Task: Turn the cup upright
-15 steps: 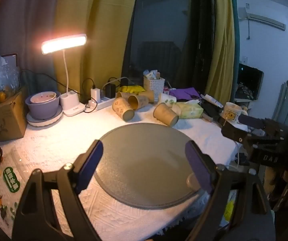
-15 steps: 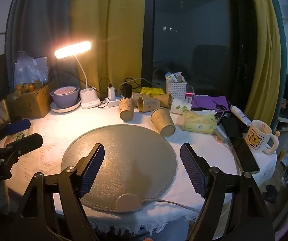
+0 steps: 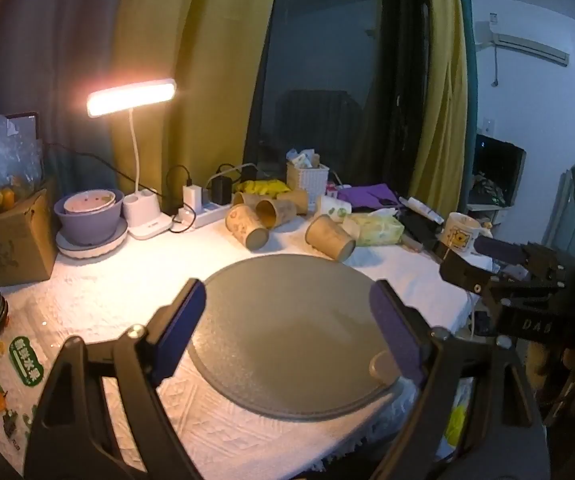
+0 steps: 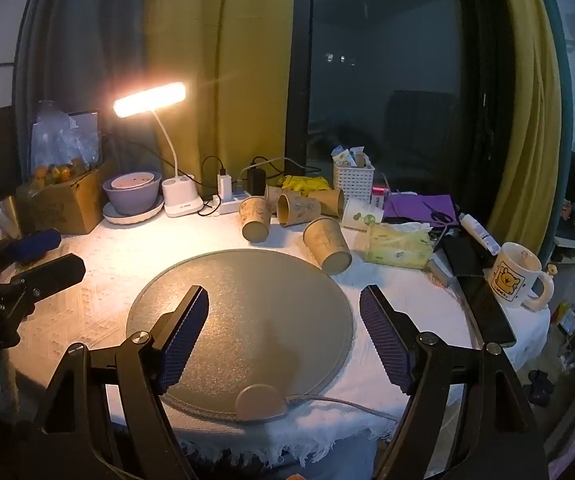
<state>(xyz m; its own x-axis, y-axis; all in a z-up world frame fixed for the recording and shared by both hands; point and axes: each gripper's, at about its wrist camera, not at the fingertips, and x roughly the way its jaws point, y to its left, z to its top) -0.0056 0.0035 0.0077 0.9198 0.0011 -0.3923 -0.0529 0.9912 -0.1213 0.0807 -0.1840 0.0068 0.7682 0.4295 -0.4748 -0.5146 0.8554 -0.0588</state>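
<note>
left gripper (image 3: pixel 287 332) jaws wide, held nothing, above mat (image 3: pixel 287 320) | right gripper (image 4: pixel 283 336) jaws wide, empty | cup (image 4: pixel 327 244) lay untouched beside mat

I see the round mat (image 4: pixel 247 312) bare; toppled paper cups (image 4: pixel 287 216) and a tissue pack (image 4: pixel 399 246) crowd the counter's far edge.

"DAB" is printed on the right claw (image 3: pixel 499 256), "Robot.AI" on the left claw (image 4: pixel 43 258)
</note>
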